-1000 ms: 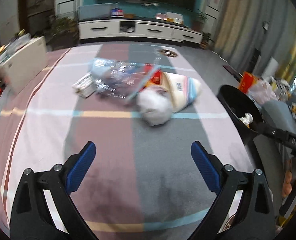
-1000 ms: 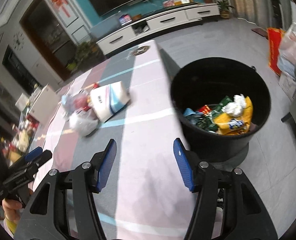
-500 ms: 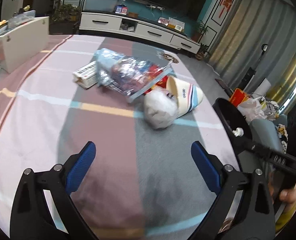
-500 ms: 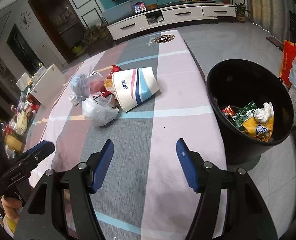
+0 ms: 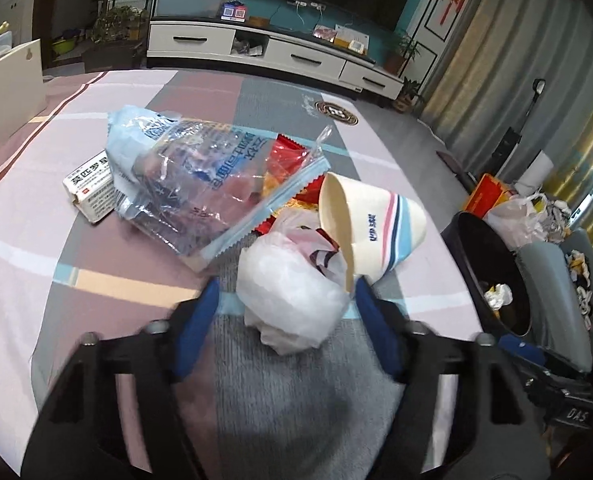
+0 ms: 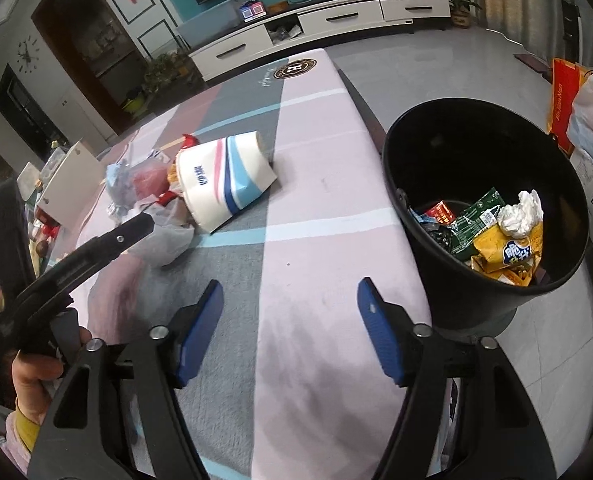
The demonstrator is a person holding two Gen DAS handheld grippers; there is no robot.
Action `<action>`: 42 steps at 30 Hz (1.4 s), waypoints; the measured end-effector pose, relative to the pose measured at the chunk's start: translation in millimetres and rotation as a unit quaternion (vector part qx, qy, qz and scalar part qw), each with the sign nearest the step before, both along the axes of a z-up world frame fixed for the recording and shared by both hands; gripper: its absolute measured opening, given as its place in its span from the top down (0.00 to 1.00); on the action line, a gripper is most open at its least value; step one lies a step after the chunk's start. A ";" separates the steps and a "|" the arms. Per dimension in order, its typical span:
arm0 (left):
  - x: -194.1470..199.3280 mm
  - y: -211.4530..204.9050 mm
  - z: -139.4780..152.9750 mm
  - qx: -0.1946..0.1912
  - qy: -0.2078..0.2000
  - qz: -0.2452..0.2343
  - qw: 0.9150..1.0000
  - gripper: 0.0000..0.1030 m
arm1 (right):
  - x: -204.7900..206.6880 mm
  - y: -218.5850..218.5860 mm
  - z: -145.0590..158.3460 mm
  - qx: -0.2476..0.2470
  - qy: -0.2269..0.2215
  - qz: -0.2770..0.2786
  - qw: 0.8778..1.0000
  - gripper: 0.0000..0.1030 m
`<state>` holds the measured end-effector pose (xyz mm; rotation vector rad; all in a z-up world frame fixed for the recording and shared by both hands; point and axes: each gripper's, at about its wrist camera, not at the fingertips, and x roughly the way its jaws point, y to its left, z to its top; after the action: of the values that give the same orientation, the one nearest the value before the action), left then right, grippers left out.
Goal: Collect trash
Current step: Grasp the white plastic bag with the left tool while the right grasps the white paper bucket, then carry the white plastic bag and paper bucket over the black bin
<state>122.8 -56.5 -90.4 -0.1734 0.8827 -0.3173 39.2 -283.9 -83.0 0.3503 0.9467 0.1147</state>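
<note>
Closing left gripper [image 5: 286, 300] around crumpled white plastic bag [image 5: 292, 300] on the table cloth [image 5: 136, 320] — pads not yet pressing. Right gripper [image 6: 290, 300] opening, empty, beside black bin [image 6: 484, 184] — ready for drop-off.

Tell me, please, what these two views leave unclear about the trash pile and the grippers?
- Left wrist view: motion blur on the closing left gripper hides whether its pads touch the white plastic bag.
- Same view: the clear bag covers the red wrapper.
- Right wrist view: the bin wall hides deeper trash.
</note>
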 end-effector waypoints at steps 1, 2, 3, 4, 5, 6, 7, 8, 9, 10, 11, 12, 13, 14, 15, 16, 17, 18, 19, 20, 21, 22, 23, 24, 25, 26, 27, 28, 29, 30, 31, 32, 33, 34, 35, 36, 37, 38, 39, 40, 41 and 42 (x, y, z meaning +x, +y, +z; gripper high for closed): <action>0.7 -0.8 -1.7 0.001 0.002 -0.005 1.000 0.63 | 1.4 -0.6 -0.4 -0.002 -0.001 0.000 1.000 0.30; 0.8 -0.3 -2.4 0.000 0.002 -0.009 1.000 0.65 | 3.6 -0.4 -1.0 -0.005 -0.004 0.001 1.000 0.29; -0.7 0.3 -2.7 0.000 0.002 -0.013 1.000 0.71 | 5.9 0.2 -1.3 -0.009 -0.005 0.002 1.000 0.28; -3.9 0.8 -2.2 0.000 0.000 -0.020 1.000 0.76 | 8.2 1.1 -1.4 -0.011 -0.006 0.003 1.000 0.27; -7.7 2.0 -0.9 -0.002 -0.002 -0.027 1.000 0.77 | 11.9 2.9 -1.4 -0.015 -0.008 0.006 1.000 0.27; -10.8 4.0 -0.3 -0.005 -0.001 -0.032 0.999 0.79 | 15.1 4.8 -1.2 -0.019 -0.010 0.009 1.000 0.25; -17.8 8.3 3.1 -0.013 0.000 -0.041 0.999 0.80 | 19.4 7.9 -0.4 -0.027 -0.014 0.013 0.999 0.21; -24.7 11.3 6.6 -0.016 -0.003 -0.046 0.999 0.80 | 22.5 10.7 0.8 -0.033 -0.020 0.016 0.999 0.19; -31.4 16.0 11.1 -0.019 -0.007 -0.050 0.999 0.80 | 26.3 14.8 2.6 -0.041 -0.029 0.022 0.998 0.17; -36.8 21.0 15.0 -0.021 -0.012 -0.051 0.998 0.80 | 29.5 18.5 3.7 -0.048 -0.035 0.027 0.998 0.15; -42.5 27.9 19.8 -0.023 -0.019 -0.049 0.998 0.80 | 34.1 23.2 4.7 -0.057 -0.041 0.032 0.997 0.14; -47.4 34.5 23.8 -0.024 -0.024 -0.045 0.998 0.80 | 38.9 28.5 5.7 -0.066 -0.046 0.039 0.996 0.12; -52.2 44.2 28.5 -0.028 -0.029 -0.038 0.998 0.80 | 44.5 34.6 6.3 -0.075 -0.052 0.048 0.995 0.10; -56.2 54.4 33.2 -0.034 -0.034 -0.029 0.998 0.80 | 49.7 39.1 5.3 -0.081 -0.054 0.057 0.994 0.10; -59.9 64.2 38.1 -0.038 -0.041 -0.019 0.998 0.80 | 55.3 44.5 4.3 -0.089 -0.055 0.066 0.992 0.09; -62.9 72.5 42.2 -0.042 -0.047 -0.010 0.998 0.80 | 58.9 47.9 3.4 -0.093 -0.056 0.072 0.991 0.09; -64.6 79.6 44.9 -0.045 -0.051 -0.001 0.998 0.80 | 64.4 52.9 2.4 -0.099 -0.060 0.081 0.990 0.09; -66.5 87.1 47.7 -0.049 -0.055 0.009 0.997 0.80 | 69.2 56.7 1.6 -0.105 -0.064 0.089 0.988 0.09; -68.1 95.6 50.7 -0.055 -0.059 0.018 0.997 0.80 | 73.7 59.6 0.7 -0.112 -0.066 0.094 0.987 0.09; -69.2 101.2 52.7 -0.057 -0.061 0.026 0.996 0.80 | 79.0 62.7 -0.4 -0.120 -0.068 0.100 0.985 0.09; -69.5 106.5 54.2 -0.059 -0.064 0.034 0.996 0.79 | 83.9 65.1 -1.4 -0.126 -0.070 0.109 0.984 0.09; -69.0 110.2 55.3 -0.062 -0.064 0.037 0.995 0.79 | 88.4 66.8 -2.2 -0.133 -0.074 0.116 0.982 0.08; -68.5 113.8 56.3 -0.065 -0.065 0.040 0.995 0.79 | 91.5 68.9 -2.5 -0.140 -0.076 0.121 0.980 0.08; -68.2 116.3 57.2 -0.066 -0.066 0.044 0.995 0.79 | 95.0 71.4 -3.0 -0.148 -0.077 0.127 0.978 0.08; -67.2 117.7 57.8 -0.065 -0.067 0.046 0.995 0.79 | 98.3 74.1 -3.3 -0.155 -0.077 0.135 0.976 0.08; -66.1 117.6 58.3 -0.065 -0.068 0.048 0.994 0.79 | 101.7 77.1 -3.3 -0.164 -0.082 0.143 0.973 0.07; -64.2 118.8 58.2 -0.065 -0.067 0.049 0.994 0.79 | 105.2 80.0 -3.7 -0.172 -0.087 0.153 0.969 0.05; -64.5 121.9 58.1 -0.066 -0.066 0.051 0.994 0.79 | 109.5 82.7 -5.5 -0.180 -0.086 0.162 0.966 0.05; -64.1 123.7 57.7 -0.066 -0.065 0.051 0.994 0.79 | 112.8 84.8 -7.1 -0.188 -0.085 0.165 0.964 0.05; -63.4 123.1 57.5 -0.065 -0.065 0.052 0.994 0.79 | 115.9 87.3 -8.4 -0.192 -0.086 0.175 0.962 0.05; -62.2 123.0 57.0 -0.065 -0.064 0.054 0.994 0.78 | 118.1 90.4 -9.5 -0.195 -0.087 0.186 0.959 0.05; -60.9 122.7 56.4 -0.066 -0.062 0.054 0.994 0.78 | 119.1 92.8 -10.6 -0.201 -0.088 0.191 0.957 0.05; -59.6 121.8 55.9 -0.065 -0.060 0.053 0.995 0.78 | 121.0 95.8 -12.2 -0.210 -0.089 0.197 0.954 0.05; -60.5 120.5 55.7 -0.063 -0.060 0.053 0.995 0.78 | 122.8 98.7 -14.2 -0.220 -0.088 0.201 0.951 0.05; -60.1 119.3 55.2 -0.063 -0.058 0.052 0.995 0.78 | 125.0 100.7 -16.3 -0.229 -0.087 0.201 0.948 0.05; -58.6 118.6 54.6 -0.063 -0.058 0.052 0.995 0.78 | 126.8 101.4 -17.8 -0.234 -0.086 0.201 0.947 0.05; -57.5 117.5 54.6 -0.062 -0.057 0.051 0.995 0.78 | 128.6 101.6 -19.6 -0.236 -0.084 0.202 0.947 0.05; -57.1 117.1 54.7 -0.061 -0.057 0.051 0.995 0.78 | 130.8 101.4 -21.4 -0.238 -0.081 0.203 0.946 0.05; -56.8 116.0 55.2 -0.060 -0.057 0.050 0.995 0.78 | 131.9 101.1 -22.5 -0.238 -0.080 0.202 0.946 0.05; -56.4 115.3 55.1 -0.059 -0.058 0.050 0.995 0.78 | 132.4 100.8 -23.2 -0.238 -0.080 0.202 0.947 0.05; -56.8 114.2 55.6 -0.059 -0.058 0.049 0.995 0.78 | 132.9 100.0 -23.6 -0.235 -0.080 0.202 0.948 0.05; -56.8 113.6 56.0 -0.058 -0.058 0.049 0.995 0.78 | 132.7 99.2 -23.3 -0.231 -0.081 0.201 0.949 0.05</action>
<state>66.0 57.1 -34.4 -0.3011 0.7381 -0.2846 172.0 -184.7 -106.2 -0.2860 0.8418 0.2828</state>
